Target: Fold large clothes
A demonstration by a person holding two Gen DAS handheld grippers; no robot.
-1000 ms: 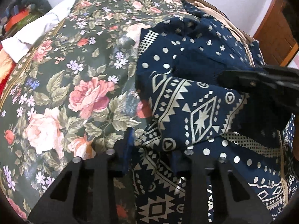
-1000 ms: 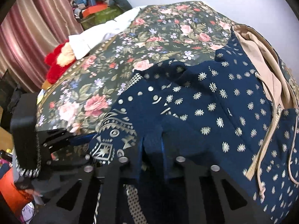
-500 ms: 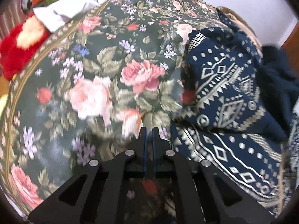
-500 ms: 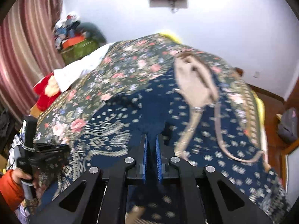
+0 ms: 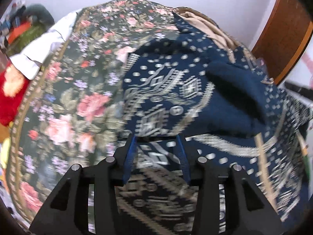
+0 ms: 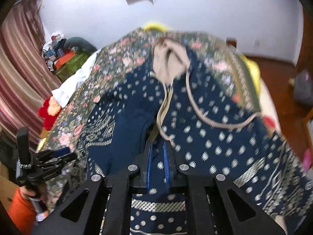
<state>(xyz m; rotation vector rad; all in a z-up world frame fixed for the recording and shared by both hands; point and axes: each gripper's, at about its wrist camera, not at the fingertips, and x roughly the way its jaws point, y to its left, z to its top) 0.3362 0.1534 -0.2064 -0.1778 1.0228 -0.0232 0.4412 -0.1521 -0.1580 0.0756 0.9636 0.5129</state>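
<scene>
A navy hooded jacket (image 5: 166, 98) with pale geometric print lies spread on a floral bedspread (image 5: 78, 98). Its beige-lined hood (image 6: 168, 62) and drawstrings point to the far end. One sleeve lies folded over the body, plain navy side up (image 5: 230, 98). My left gripper (image 5: 155, 137) hovers over the jacket's lower left edge. Its jaws are opening, and the patterned cloth lies under them, not pinched. In the right wrist view the left gripper (image 6: 71, 153) shows at the bed's left side, held by a hand. My right gripper (image 6: 157, 143) is shut on a fold of the jacket (image 6: 205, 133) beside the zip.
A red plush toy (image 5: 9, 94) and a white cloth (image 5: 45, 47) lie along the bed's left edge. Striped curtains (image 6: 15, 68) hang at the left, with a pile of things (image 6: 62, 58) behind. A wooden door (image 5: 283, 35) stands at the right, and a grey bag (image 6: 303, 90) sits on the floor.
The left gripper was shut over the bedspread. It has since opened and moved right and up over the jacket's edge. The right gripper stayed shut and swung right across the jacket.
</scene>
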